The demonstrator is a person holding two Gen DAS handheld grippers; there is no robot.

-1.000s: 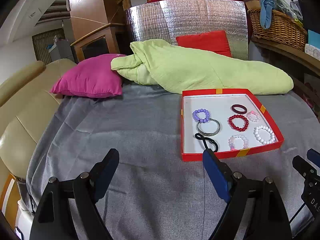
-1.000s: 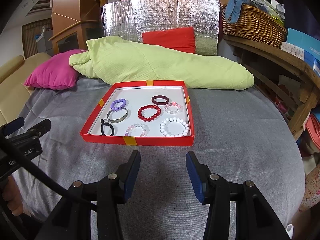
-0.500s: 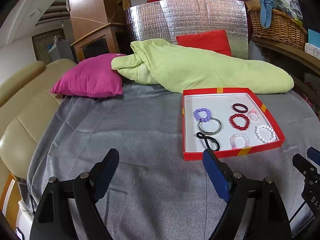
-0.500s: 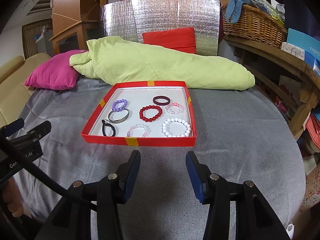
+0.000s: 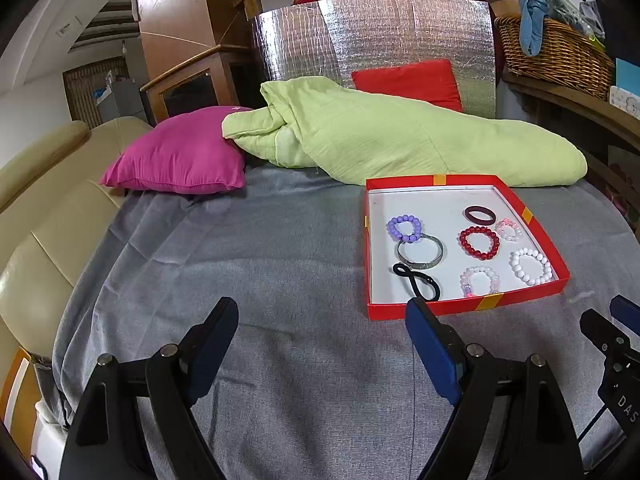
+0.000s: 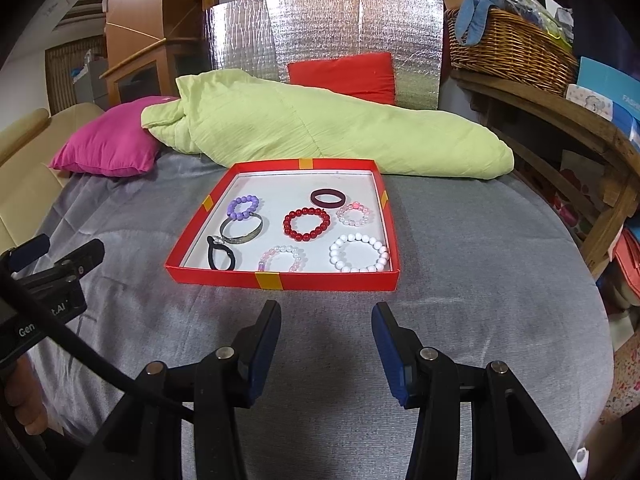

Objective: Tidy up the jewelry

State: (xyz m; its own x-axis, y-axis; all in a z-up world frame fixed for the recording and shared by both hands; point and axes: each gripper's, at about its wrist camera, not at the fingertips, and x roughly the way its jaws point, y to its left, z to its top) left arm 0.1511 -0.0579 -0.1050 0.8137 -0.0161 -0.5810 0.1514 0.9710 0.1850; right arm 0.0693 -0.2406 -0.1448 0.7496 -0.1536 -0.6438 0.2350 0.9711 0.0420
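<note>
Red tray (image 6: 328,281) of bracelets just beyond both grippers' open, empty jaws.

Red tray (image 6: 332,282) sits flat on the grey bedspread, seven pieces inside: purple beads (image 6: 243,207) touching the silver bangle (image 6: 241,230), black loop (image 6: 221,255), maroon band (image 6: 328,198), red beads (image 6: 307,224), two pink-clear bracelets, white beads (image 6: 359,253).

Each hand-held gripper is black, the left hand-held gripper (image 5: 320,324) and right hand-held gripper (image 6: 326,330) alike, with blue-padded fingers (image 6: 386,344) and silver screws (image 6: 427,354). A black cable (image 6: 86,352), white lettering and bare skin (image 6: 24,404) show.
</note>
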